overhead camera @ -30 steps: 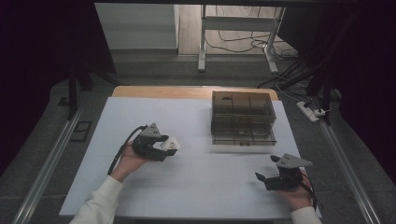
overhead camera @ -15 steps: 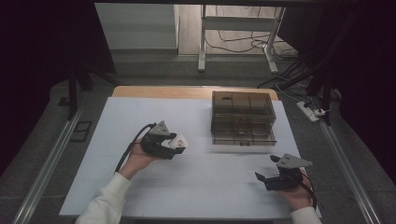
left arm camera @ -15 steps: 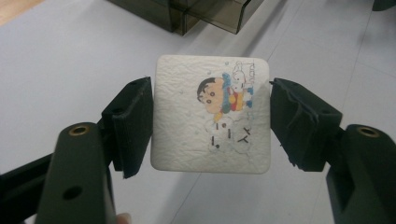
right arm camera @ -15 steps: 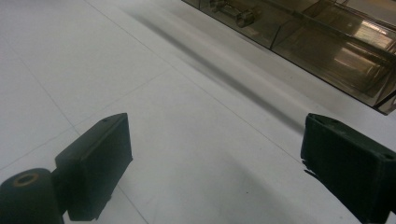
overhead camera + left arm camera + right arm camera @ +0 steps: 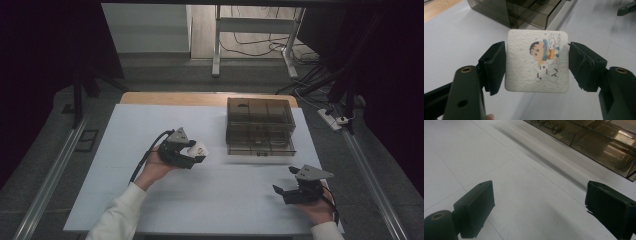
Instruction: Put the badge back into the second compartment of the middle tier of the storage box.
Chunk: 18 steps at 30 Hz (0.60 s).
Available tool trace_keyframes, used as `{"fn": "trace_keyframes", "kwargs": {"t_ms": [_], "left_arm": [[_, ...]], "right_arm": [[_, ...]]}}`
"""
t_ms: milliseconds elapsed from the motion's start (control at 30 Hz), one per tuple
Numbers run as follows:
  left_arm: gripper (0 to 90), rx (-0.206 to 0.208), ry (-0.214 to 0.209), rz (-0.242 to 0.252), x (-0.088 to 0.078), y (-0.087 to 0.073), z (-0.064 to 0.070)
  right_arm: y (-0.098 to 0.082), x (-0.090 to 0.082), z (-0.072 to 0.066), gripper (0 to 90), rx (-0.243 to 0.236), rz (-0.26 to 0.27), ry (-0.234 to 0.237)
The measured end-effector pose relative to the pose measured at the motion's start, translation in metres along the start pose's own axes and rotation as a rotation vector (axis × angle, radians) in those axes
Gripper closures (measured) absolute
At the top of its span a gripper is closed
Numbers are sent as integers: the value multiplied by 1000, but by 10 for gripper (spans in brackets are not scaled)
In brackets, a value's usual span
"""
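In the left gripper view a white square pack (image 5: 537, 61) with rounded corners sits in the middle of the frame, pinched flat between the two black jaws of the left gripper (image 5: 537, 67): one jaw presses its left edge, the other its right edge. Its printed face, a cartoon child with some lettering, is turned toward the camera, the drawing in its upper right part. The pack is clear of the bench (image 5: 454, 37), which shows pale and out of focus behind it.

In the high view the left gripper (image 5: 196, 151) is left of the frame's centre, with the pack (image 5: 199, 148) a small white patch at its tip, pointing toward the right. The left hand (image 5: 156, 165) cups the gripper from below and behind; a white sleeve (image 5: 117, 217) runs down to the bottom edge. The smoky transparent drawer box (image 5: 260, 126) stands up and to the right of the pack, near but apart from it.

The right gripper (image 5: 280, 190) rests low at the lower right of the high view, held in the right hand (image 5: 315, 207), pointing left. In the right gripper view its jaws stand wide apart, grasping nothing, with bare bench (image 5: 524, 182) between them and the drawer box (image 5: 594, 140) across the upper right.
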<state>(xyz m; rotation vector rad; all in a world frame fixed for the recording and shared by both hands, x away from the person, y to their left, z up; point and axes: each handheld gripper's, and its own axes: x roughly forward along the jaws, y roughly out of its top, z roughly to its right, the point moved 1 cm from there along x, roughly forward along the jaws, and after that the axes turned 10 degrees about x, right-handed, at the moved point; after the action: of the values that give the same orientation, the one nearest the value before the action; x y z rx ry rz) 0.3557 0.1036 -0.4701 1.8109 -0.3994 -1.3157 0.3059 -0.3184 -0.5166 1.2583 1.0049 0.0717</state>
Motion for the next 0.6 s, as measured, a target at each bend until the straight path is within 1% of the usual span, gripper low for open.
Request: {"fn": "trace_keyframes", "kwargs": {"t_ms": [133, 600], "left_arm": [[326, -1, -2, 8, 3, 4, 1], [326, 20, -17, 18, 14, 19, 6]], "right_arm": [[0, 0, 0, 86, 0, 1, 1], [0, 0, 0, 86, -1, -1, 4]]}}
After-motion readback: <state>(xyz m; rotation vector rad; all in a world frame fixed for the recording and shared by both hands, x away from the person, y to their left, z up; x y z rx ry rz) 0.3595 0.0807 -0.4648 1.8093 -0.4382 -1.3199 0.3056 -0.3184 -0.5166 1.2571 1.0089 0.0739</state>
